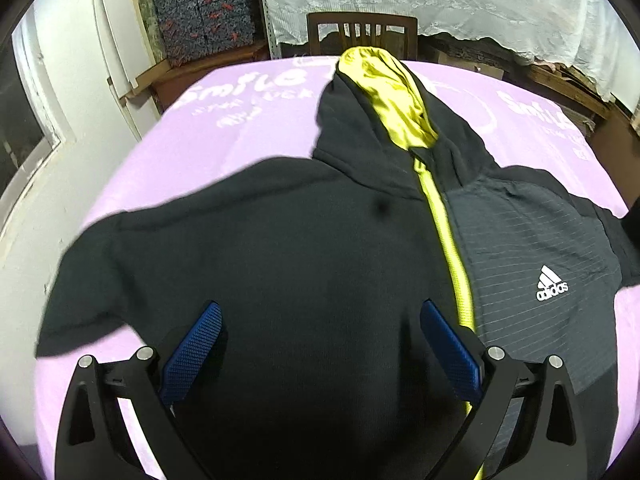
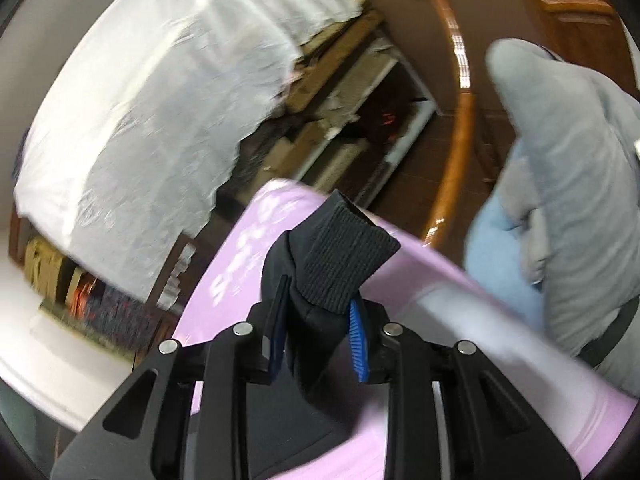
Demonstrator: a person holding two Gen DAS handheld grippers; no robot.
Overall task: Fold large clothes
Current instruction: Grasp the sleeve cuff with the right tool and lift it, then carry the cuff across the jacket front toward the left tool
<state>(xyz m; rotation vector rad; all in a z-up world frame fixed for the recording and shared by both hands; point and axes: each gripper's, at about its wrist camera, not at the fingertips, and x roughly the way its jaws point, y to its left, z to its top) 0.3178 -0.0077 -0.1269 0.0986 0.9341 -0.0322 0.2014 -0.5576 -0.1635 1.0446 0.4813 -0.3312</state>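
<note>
Item: black hooded jacket, yellow-green zip and yellow-green hood lining, white logo on the striped chest panel. It is lying front-up and spread on the surface, hood pointing toward the far edge, one sleeve trailing off toward the near left; that sleeve's outline is blurring.

Left hand-held gripper: hovering over the lower body of the jacket with its blue pads standing wide apart and nothing between them. Judged to be waiting above the cloth, ready to pin or take a fresh hold.

Right hand-held gripper: closing narrowly on the other sleeve just below its ribbed cuff, the cuff sticking up past the fingertips and clear of the surface. Judged reason: the sleeve end is being lifted so it can be carried across the body for the first fold. The wrist view is tilting and smearing, so its travel direction cannot be told.

Surface: covered in a lilac cloth printed with white lettering, partly readable as "Smile".

Room: a wooden chair is standing at the far edge; white lace sheeting is draping over stacked goods behind; patterned boxes are sitting on a shelf at left. In the right wrist view, a person's grey-clad arm is showing beside a curved wooden rail.
</note>
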